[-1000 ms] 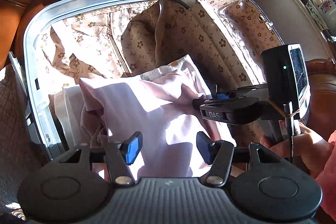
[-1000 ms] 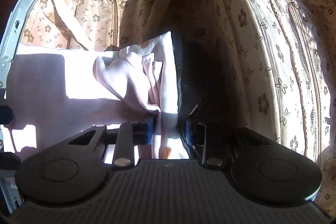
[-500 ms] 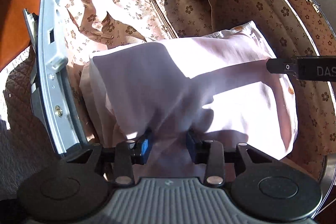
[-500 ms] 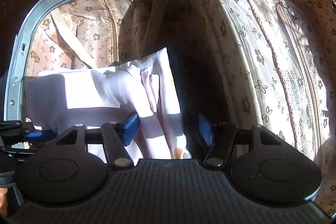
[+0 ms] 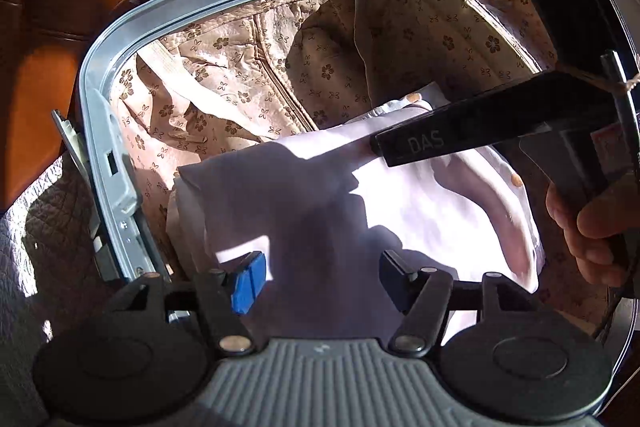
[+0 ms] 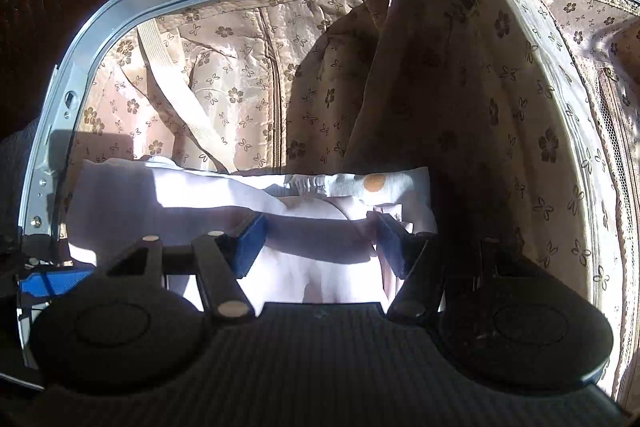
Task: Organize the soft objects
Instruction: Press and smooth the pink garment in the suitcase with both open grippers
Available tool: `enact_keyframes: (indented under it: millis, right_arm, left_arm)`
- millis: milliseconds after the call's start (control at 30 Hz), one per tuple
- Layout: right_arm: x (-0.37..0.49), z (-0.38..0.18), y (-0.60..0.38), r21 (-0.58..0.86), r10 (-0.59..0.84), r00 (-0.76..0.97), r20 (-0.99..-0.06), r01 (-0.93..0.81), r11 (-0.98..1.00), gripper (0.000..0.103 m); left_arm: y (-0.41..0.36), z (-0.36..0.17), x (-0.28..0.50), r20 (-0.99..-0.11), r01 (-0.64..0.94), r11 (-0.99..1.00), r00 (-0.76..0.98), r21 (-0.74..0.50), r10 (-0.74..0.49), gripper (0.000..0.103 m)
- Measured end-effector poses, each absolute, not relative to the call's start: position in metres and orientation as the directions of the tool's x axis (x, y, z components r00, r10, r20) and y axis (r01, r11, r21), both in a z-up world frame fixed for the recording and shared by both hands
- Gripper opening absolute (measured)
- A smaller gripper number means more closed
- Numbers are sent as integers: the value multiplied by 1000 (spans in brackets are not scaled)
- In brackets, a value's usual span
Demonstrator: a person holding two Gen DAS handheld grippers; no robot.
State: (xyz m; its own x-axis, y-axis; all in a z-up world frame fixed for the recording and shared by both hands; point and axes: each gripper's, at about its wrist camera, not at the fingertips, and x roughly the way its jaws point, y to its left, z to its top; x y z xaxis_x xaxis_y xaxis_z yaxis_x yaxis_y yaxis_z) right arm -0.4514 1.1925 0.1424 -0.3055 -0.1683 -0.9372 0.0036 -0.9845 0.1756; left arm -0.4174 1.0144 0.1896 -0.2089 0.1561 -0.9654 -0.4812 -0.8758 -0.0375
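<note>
Left tool (image 5: 318,277): jaws spread, nothing between them. Half a second ago they were pinched on the near edge of the pale pink garment (image 5: 420,203); that grip has been let go. Right tool (image 6: 318,241): jaws likewise spread, hovering just over the same cloth, as half a second ago; a full second ago it was the one clamped on a fold. Judgement: both releases indicate the garment has been deposited and this placement step is complete, barring a final smoothing.

The garment lies inside the open suitcase (image 5: 100,131), on the floral lining (image 6: 248,75), filling the near part of the compartment. It is loosely folded, with a rumpled ridge at its right side. A white dotted item (image 6: 384,183) shows beneath its far edge.
</note>
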Motion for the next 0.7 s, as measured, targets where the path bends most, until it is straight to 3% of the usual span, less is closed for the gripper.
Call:
enact_keyframes:
  millis: [267,500,700]
  right_arm:
    - [-448,129,1200,189,-171,-313,-934,-28,-982,73]
    - [-444,142,1206,212,-181,-315,-932,-65,-975,78]
    - [-370,198,1225,287,-143,-397,-907,-331,-899,78]
  left_arm:
    - [1012,178,-458,-967,-420,-906,-248,47,65,70]
    - [1027,161,-454,-962,-509,-847,-274,152,-9,86]
    - [1015,172,-463,-971,-516,-853,-232,73,57,84]
